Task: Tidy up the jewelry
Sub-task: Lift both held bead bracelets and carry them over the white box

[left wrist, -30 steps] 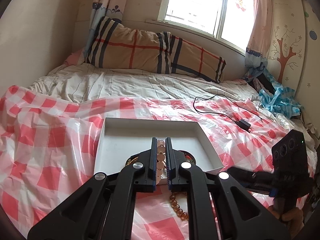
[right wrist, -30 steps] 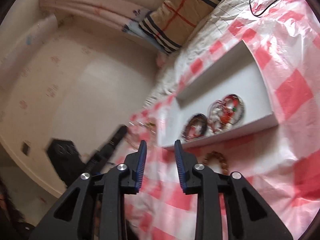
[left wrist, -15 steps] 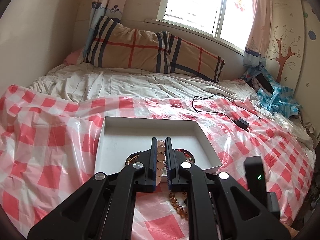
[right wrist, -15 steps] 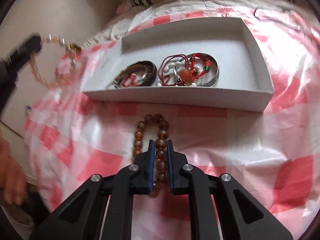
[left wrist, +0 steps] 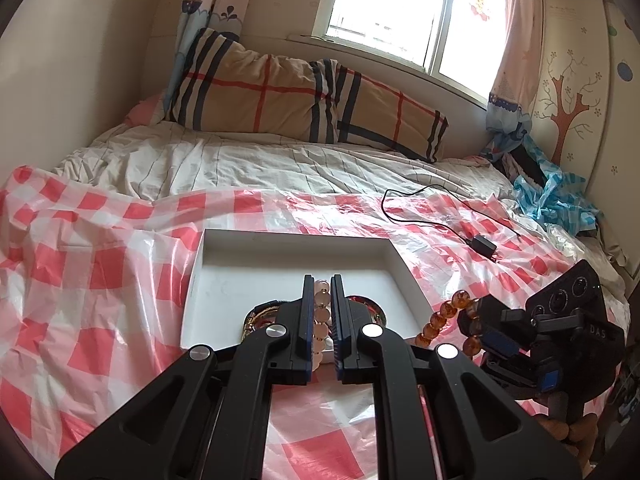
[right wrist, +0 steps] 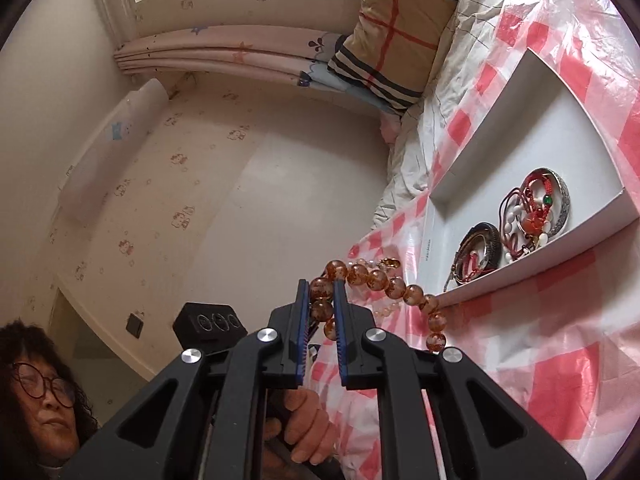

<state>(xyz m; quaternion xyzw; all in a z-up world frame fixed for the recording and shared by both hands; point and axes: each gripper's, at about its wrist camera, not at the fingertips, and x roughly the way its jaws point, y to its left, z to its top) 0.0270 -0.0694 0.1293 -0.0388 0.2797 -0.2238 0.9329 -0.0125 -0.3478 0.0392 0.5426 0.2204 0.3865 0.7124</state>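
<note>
Change since 0.5 s ago: the amber bead bracelet (right wrist: pixel 384 286), then flat on the red-checked plastic sheet (left wrist: pixel 100 280), now hangs in the air; the right wrist view has tilted up toward the wall.
Left hand-held gripper (left wrist: pixel 322 300): jaws narrow, clamped on 1 pale pink bead bracelet (left wrist: pixel 321 312), above the near edge of the white box (left wrist: pixel 208 280).
Right hand-held gripper (right wrist: pixel 322 300): jaws narrow, clamped on the amber bead bracelet, just right of the box's near right corner.
Count: 2 bracelets held, 1 per gripper; 1 box; inside it 1 dark bangle (right wrist: pixel 486 246), 1 silver bangle (right wrist: pixel 562 204) and a tangle of red cord jewelry (right wrist: pixel 528 216), all at the near end.
Open room: the box's far half is bare; a black charger cable (left wrist: pixel 420 208) lies on the bed far right.
</note>
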